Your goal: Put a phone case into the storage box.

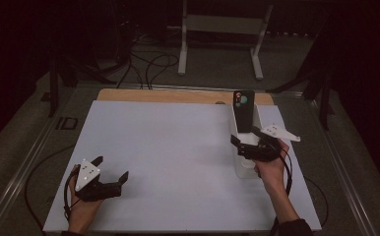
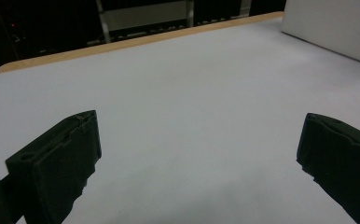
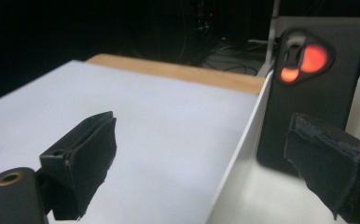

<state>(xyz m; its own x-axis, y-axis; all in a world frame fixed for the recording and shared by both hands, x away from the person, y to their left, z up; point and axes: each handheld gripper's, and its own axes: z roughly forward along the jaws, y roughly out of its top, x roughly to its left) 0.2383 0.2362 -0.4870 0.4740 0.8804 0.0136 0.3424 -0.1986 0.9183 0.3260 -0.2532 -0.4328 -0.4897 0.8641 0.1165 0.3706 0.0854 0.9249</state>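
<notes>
In the right gripper view we see the phone case (image 3: pixel 315 93) upright inside the white bin (image 3: pixel 243 154). Right gripper (image 1: pixel 249 143) spread over its wall; left gripper (image 1: pixel 110 169) spread, low over table (image 1: pixel 178 157).

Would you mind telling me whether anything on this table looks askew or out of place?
One thing stands out: the black phone case stands on end in the narrow white plastic bin, leaning against its far wall and sticking up above the rim rather than lying flat. The right gripper is open at the bin.
</notes>
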